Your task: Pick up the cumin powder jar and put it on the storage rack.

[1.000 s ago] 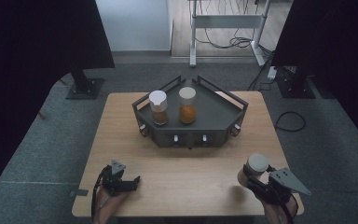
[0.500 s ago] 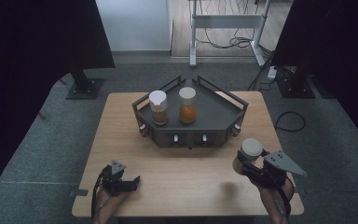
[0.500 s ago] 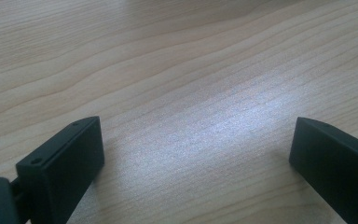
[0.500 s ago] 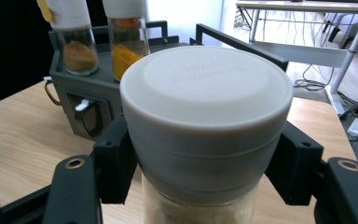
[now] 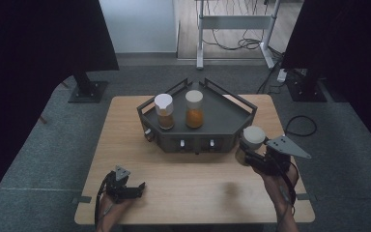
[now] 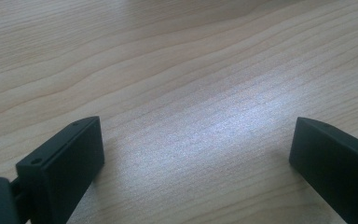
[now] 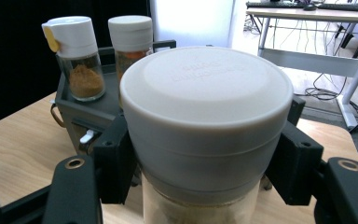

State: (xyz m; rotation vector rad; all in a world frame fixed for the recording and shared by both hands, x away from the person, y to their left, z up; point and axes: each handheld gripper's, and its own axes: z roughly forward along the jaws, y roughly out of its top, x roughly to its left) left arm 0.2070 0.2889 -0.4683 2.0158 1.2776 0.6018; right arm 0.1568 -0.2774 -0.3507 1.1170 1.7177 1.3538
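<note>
1. My right gripper [image 5: 249, 155] is clamped on a glass spice jar with a broad white screw cap [image 5: 252, 141], one black jaw pressed against each side just under the cap.
2. In the right gripper view the white-capped jar [image 7: 205, 121] stands upright between my jaws, its cap facing the camera and its pale contents just visible below.
3. In the high view I hold that jar above the light wooden table [image 5: 125, 140], off the right front corner of the dark grey angular metal tray [image 5: 222, 123]; its shadow falls on the wood nearer the person.
4. The jar is close beside the tray's front wall, but I cannot tell whether it touches it.
5. On the tray stand two more jars side by side: a glass jar of brown powder with a white flip-top lid [image 5: 164, 112] on the left, and a glass jar of orange powder with a white round cap [image 5: 194, 109] on the right.
6. The right gripper view shows the same pair behind my jar: the brown-powder jar [image 7: 77, 60] with a yellow tab on its lid, and the orange-powder jar [image 7: 130, 39] partly hidden by my cap.
7. My left gripper [image 5: 136, 189] rests low at the near left part of the table, well apart from the tray and all the jars.
8. In the left gripper view its jaws are spread wide with nothing between them but bare wood grain [image 6: 186, 93].
</note>
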